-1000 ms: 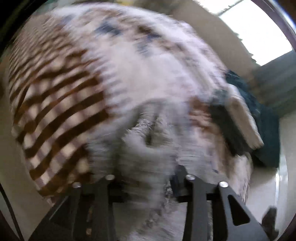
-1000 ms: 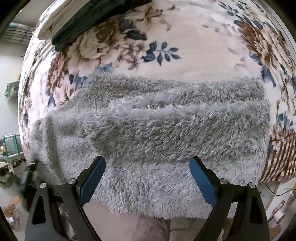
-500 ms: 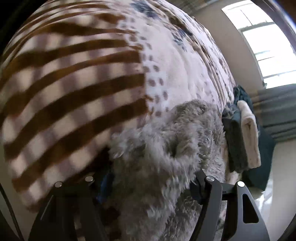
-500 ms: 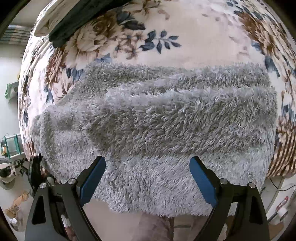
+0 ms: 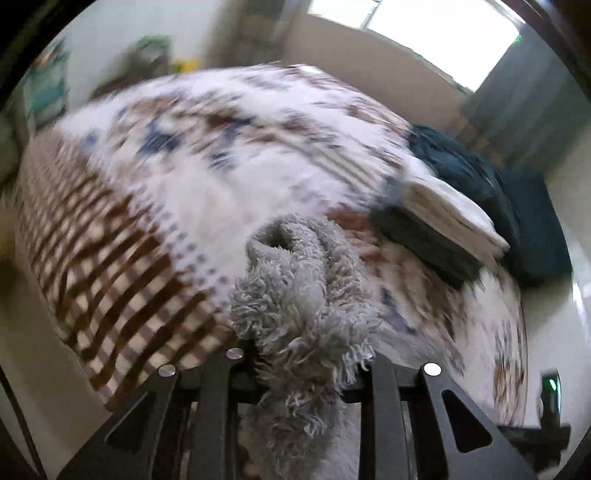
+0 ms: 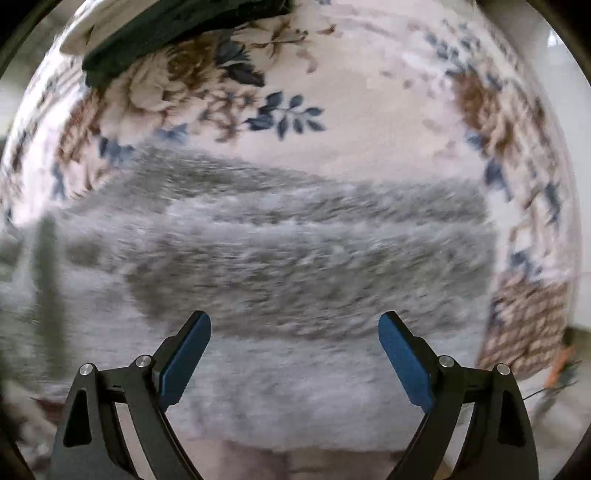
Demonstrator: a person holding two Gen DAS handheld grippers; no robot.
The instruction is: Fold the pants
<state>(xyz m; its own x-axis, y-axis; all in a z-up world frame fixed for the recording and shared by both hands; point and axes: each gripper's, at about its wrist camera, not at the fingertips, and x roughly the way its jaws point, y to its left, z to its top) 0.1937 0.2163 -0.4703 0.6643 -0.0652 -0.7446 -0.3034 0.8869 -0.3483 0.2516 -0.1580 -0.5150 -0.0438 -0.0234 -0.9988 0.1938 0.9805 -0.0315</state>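
Left wrist: left tongs (image 5: pixel 303 354) just closed, pinching fluffy grey pants (image 5: pixel 295 295), angled downward.

You gripped shaggy grey fleece pants (image 5: pixel 303 295) (long-piled, matt) over a plush floral blanket (image 6: pixel 369 122); blue pads (image 6: pixel 186 354) looked smooth.

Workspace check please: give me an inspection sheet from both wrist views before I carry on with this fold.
Surface: bed under a floral blanket with a brown checked border.
Job's things: grey fluffy pants spread across the blanket; one bunched end raised off the bed.
Clutter: folded dark and cream clothes stacked at the bed's far edge.
Grippers: left gripper has just been closing and is clamped on the bunched end; right gripper open, above the pants.
Cables: thin wires on the floor, blurred.
Surroundings: bright window, curtain.
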